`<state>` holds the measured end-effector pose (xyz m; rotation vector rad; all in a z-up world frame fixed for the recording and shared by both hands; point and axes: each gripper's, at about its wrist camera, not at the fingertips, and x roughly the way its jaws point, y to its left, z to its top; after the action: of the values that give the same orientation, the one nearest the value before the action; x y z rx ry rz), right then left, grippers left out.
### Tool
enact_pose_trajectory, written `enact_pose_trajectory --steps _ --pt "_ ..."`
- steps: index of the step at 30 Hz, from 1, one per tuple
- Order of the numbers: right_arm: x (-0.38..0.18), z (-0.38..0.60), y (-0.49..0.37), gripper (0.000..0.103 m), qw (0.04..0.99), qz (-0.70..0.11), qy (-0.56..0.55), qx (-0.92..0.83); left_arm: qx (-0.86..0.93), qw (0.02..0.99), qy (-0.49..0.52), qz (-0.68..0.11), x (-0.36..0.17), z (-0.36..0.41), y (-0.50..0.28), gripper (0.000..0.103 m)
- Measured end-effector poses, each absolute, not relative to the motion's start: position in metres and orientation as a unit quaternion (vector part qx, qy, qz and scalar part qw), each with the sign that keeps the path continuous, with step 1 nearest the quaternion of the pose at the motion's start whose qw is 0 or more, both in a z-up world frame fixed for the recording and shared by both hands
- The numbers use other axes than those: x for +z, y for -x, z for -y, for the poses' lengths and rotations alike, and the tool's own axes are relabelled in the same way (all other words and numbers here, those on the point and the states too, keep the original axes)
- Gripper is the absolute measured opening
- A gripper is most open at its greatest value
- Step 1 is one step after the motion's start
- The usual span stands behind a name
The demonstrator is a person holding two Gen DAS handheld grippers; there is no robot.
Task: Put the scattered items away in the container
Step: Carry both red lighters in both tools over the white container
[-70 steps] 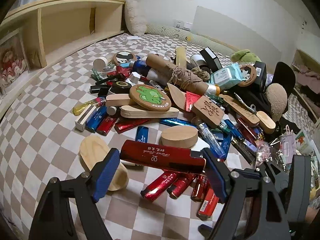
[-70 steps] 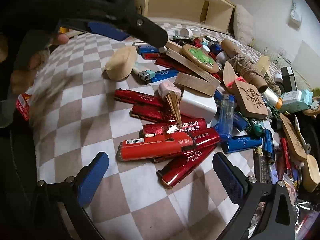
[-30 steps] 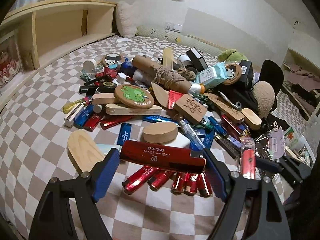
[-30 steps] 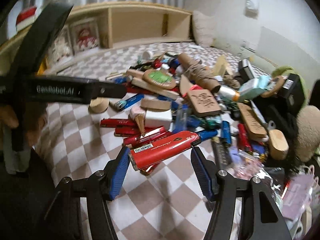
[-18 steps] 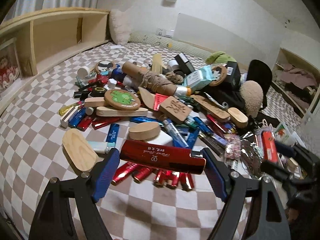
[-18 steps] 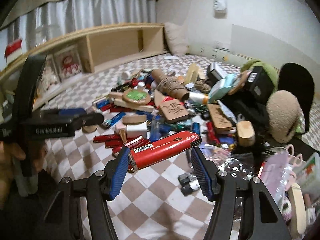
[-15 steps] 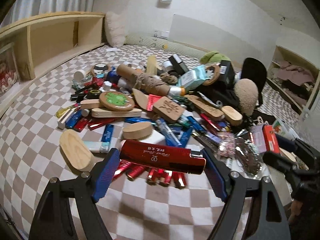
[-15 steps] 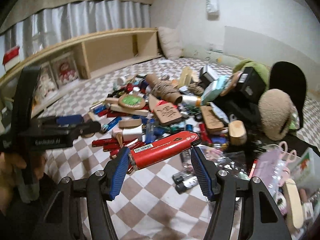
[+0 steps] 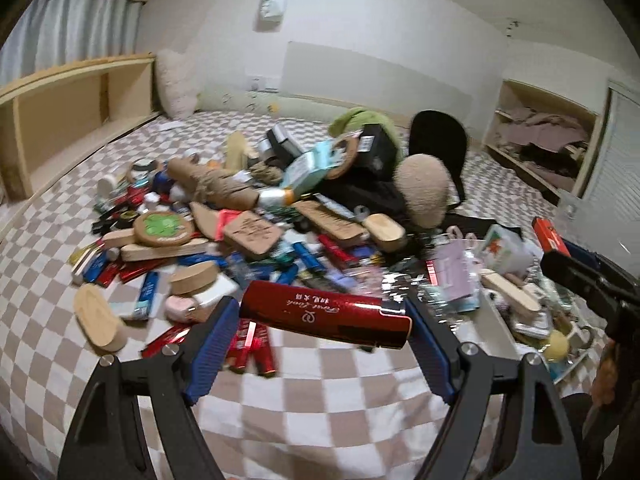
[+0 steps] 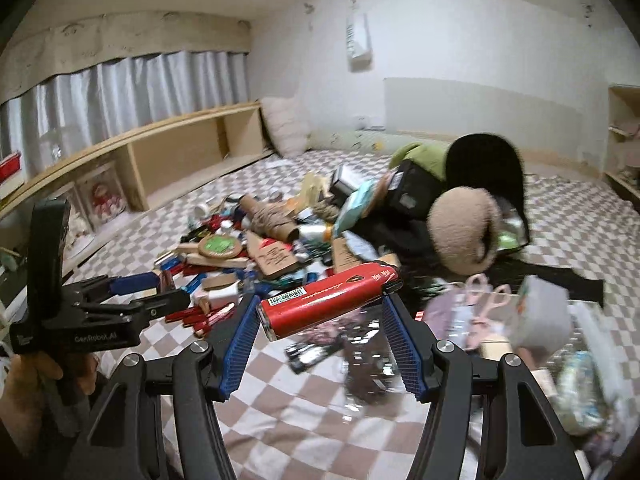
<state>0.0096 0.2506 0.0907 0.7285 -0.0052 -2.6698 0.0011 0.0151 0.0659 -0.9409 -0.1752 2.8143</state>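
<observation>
My left gripper (image 9: 320,320) is shut on a dark red lighter (image 9: 324,314), held crosswise above the checkered bedspread (image 9: 320,412). My right gripper (image 10: 318,316) is shut on a bright red lighter (image 10: 330,300), also held in the air. A pile of scattered items (image 9: 224,224) lies ahead: lighters, wooden pieces, a cardboard tube. A white container (image 9: 496,324) filled with items stands at the right in the left wrist view; it also shows, blurred, in the right wrist view (image 10: 580,340). The right gripper appears at the far right of the left wrist view (image 9: 592,276).
A wooden shelf unit (image 9: 60,128) runs along the left. A black cap and beige plush (image 10: 464,220) sit behind the pile. The left gripper's body (image 10: 80,320) shows at the left of the right wrist view. A second shelf (image 9: 540,136) stands at the far right.
Both grippers have risen and swung right with their lighters, away from the pile and toward the container. The right gripper closed on its lighter early in the sequence.
</observation>
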Motion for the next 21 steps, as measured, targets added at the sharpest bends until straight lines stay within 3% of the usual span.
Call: enact_pose_trajectory --steps 10,21 --pt "0.110 -0.322 -0.043 0.063 0.117 0.017 -0.238 -0.964 0.940 0.151 0.305 0.032 0.084 -0.089 -0.006 0.082" --pt "0.096 -0.396 -0.068 0.063 0.039 0.037 -0.258 -0.965 0.924 0.226 0.308 0.008 0.084 -0.161 -0.004 0.082"
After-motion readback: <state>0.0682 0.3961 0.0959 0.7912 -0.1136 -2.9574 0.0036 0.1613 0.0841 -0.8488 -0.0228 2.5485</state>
